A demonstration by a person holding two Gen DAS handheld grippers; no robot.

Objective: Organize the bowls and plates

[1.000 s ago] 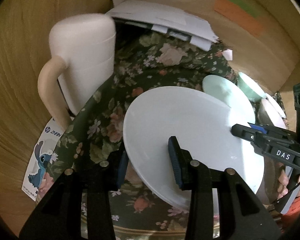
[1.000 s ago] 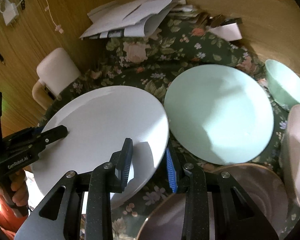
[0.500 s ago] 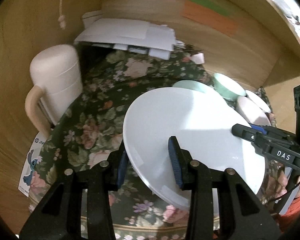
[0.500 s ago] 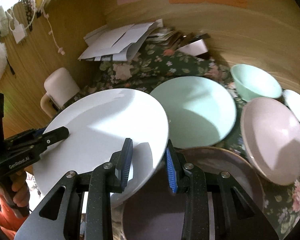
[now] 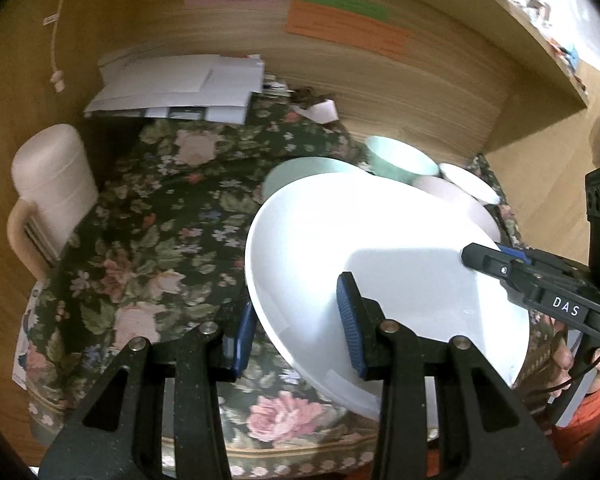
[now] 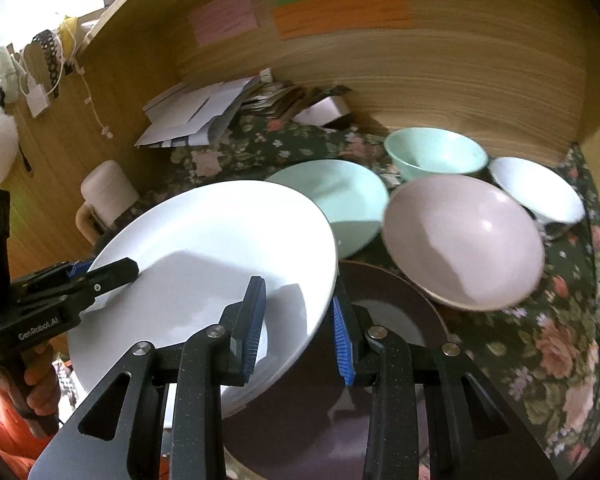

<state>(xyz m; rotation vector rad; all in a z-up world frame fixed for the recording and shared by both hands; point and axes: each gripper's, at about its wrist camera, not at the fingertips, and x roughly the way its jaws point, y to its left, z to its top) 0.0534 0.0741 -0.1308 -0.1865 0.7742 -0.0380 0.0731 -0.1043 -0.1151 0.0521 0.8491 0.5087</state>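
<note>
Pinching opposite rims of a white plate (image 6: pixel 204 264), left gripper (image 5: pixel 296 320) and right gripper (image 6: pixel 296 324), plate round, tilted, face up, above the tablecloth's (image 5: pixel 148 248) near edge. Beneath: brown plate (image 6: pixel 380 320). Beyond: pink bowl (image 6: pixel 464 240), mint plate (image 6: pixel 340 196), mint bowl (image 6: pixel 436 152), white bowl (image 6: pixel 540 188). At the back edge: papers (image 5: pixel 180 88).

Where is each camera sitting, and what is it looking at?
Left wrist: rides the left gripper, looking down over the white plate and floral cloth; the other gripper and a hand show at right.
Right wrist: rides the right gripper, facing the mint plate, pink bowl and brown plate; the left gripper shows too.
Shared: both see the white plate clamped from opposite edges.
</note>
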